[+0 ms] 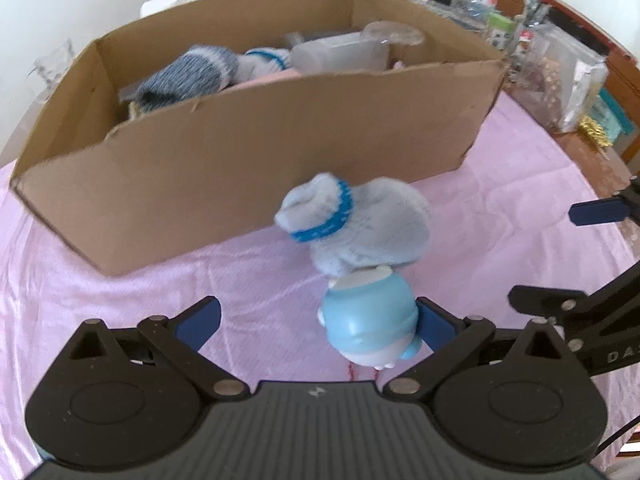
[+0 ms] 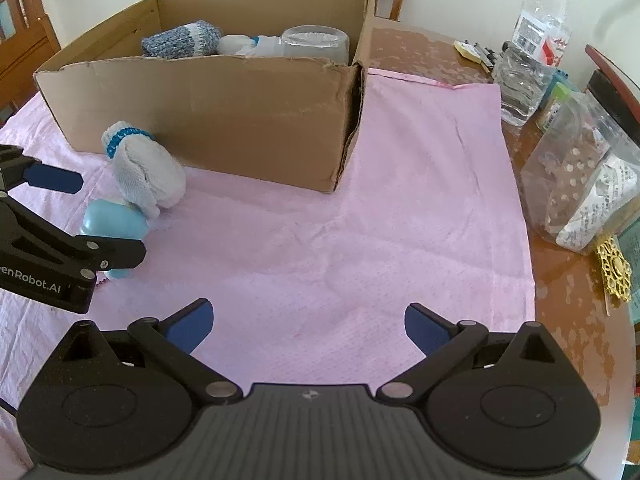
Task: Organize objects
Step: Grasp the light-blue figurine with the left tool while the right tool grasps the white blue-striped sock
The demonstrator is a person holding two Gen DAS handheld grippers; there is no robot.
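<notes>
— Where's your left gripper (image 1: 318, 322)?

— Jaws spread wide, holding nothing. The blue toy (image 1: 370, 320) lies on the pink cloth (image 1: 140, 300) touching its right finger (image 1: 436, 324), the white sock (image 1: 360, 224) at the toy's 12 o'clock, against the cardboard box (image 1: 240, 152).

— And your right gripper (image 2: 308, 326)?

— Also wide and empty over bare cloth; toy and sock sit at its 10 o'clock.

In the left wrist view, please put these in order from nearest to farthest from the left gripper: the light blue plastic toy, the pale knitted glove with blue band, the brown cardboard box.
1. Light blue plastic toy: against the left gripper's right finger.
2. Pale knitted glove with blue band: just beyond the toy, resting on it.
3. Brown cardboard box: behind the glove, farthest.
</notes>
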